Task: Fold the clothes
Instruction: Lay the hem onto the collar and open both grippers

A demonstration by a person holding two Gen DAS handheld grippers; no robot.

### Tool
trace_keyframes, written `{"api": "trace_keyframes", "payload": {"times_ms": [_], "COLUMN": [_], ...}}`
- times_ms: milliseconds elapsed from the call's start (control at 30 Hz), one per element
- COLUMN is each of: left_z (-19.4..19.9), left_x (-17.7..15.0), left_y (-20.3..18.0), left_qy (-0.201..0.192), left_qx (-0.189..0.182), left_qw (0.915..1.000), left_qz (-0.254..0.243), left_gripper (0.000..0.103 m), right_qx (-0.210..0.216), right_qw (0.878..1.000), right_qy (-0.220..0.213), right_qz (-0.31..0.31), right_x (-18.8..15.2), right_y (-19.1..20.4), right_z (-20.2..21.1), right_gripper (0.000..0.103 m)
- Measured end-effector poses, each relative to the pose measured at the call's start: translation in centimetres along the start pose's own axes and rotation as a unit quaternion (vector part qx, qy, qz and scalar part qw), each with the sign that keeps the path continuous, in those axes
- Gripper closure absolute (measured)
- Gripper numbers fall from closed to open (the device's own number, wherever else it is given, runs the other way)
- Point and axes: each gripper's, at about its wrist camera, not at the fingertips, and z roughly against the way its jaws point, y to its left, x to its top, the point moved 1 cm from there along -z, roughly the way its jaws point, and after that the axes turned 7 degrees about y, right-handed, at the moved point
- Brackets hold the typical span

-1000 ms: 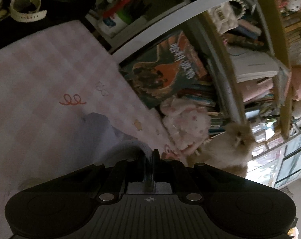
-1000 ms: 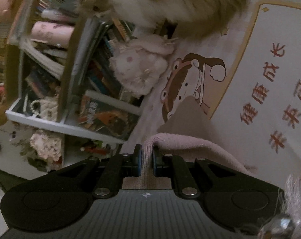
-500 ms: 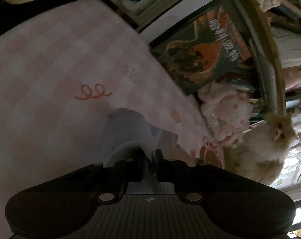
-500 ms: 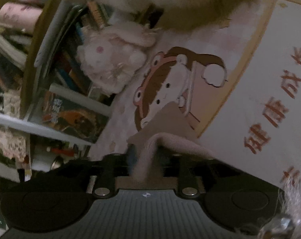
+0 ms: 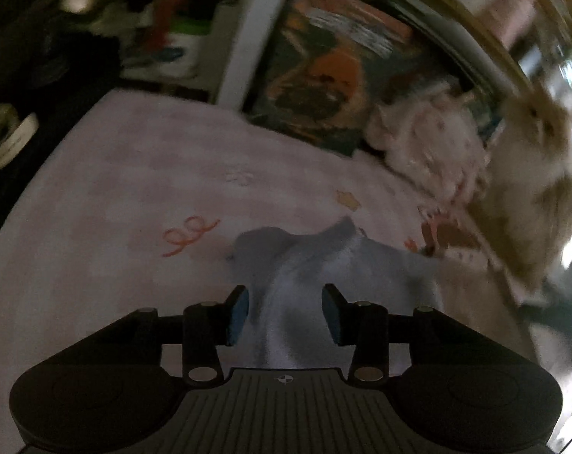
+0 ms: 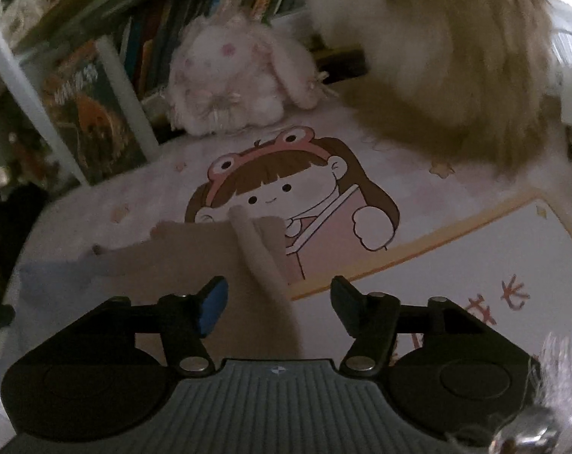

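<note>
Here, a soft pale garment [image 6: 217,265] lies partly folded on the pink checked desk [image 5: 115,196], one rolled edge raised. Both the left hand-held gripper [image 5: 285,312] and right hand-held gripper [image 6: 278,304] are opening, pads clear of the cloth between them.

The left wrist view is smeared by motion. The shelf [image 5: 240,34] and its clutter read only as streaks, and the book cover [image 5: 323,72] cannot be read. The cat [image 5: 532,189] there is blurred and runs off the right edge. The cloth [image 5: 323,265] disappears under the left gripper's [image 5: 284,314] body at its near end, so its full shape is unknown.

In the right wrist view the cat [image 6: 437,56] is cut by the top edge, head unseen. The cloth [image 6: 217,257] passes under the right gripper [image 6: 274,306], its near part hidden. The mat's [image 6: 475,249] red lettering is cut off at the right. A fuzzy thing [image 6: 558,352] at the lower right cannot be identified.
</note>
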Motion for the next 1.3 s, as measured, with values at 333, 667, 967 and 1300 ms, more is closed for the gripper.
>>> {"api": "trace_keyframes", "payload": {"times_ms": [333,667,967,1300], "left_z": [2.9,1.0,-2.7,-4.3], "left_x": [-0.1,0.1,1.7,1.9], "left_y": [1.5,0.5,-1.9,1.2], "left_qy": [-0.028,-0.033,-0.016,0.004], "left_qx": [-0.019,0.04,0.046,0.023], "left_qw": [0.998,0.9982,0.9891,0.9988], "left_qz": [0.054,-0.03,-0.139,-0.043], "left_gripper": [0.099,0.059,0.099,0.096], "right_qx": [0.076,0.01,-0.01,-0.016], "right_qw": [0.994,1.0,1.0,0.999], "right_qy": [-0.024,0.004,0.005,0.018], "right_qz": [-0.071,-0.023,0.004,-0.04], "right_x": [2.0,1.5,2.5,2.5], "right_y": [-0.8,0.2,1.7,0.6], "right_z": [0.8,-2.2,-2.7,-4.3], "right_gripper": [0.096,0.087,0.09,0.098]}}
